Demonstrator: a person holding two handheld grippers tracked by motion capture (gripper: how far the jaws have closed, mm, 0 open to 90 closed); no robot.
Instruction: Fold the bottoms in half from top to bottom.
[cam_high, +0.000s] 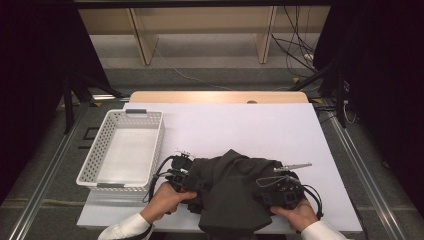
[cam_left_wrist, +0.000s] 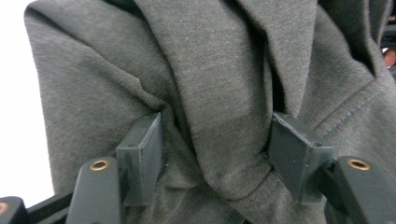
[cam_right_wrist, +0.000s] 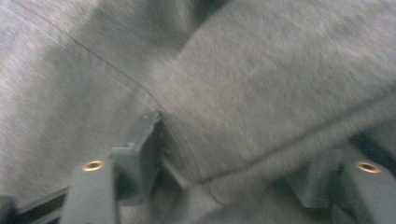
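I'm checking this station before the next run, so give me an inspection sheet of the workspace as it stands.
Surface: white rectangular tabletop, wooden strip along its far edge.
Job's things: dark grey knit garment bunched at the near edge; seams and folds visible.
Clutter: white perforated plastic basket at left, nothing seen inside.
Grippers: left gripper jaws apart, a thick fold of the garment between them; right gripper jaws apart, cloth between them, picture blurred. Whether the pads press, cannot tell.
Cables: black gripper cable loops beside the basket; loose cables on the floor beyond.
Surroundings: wooden frame legs, black curtains, metal rails.
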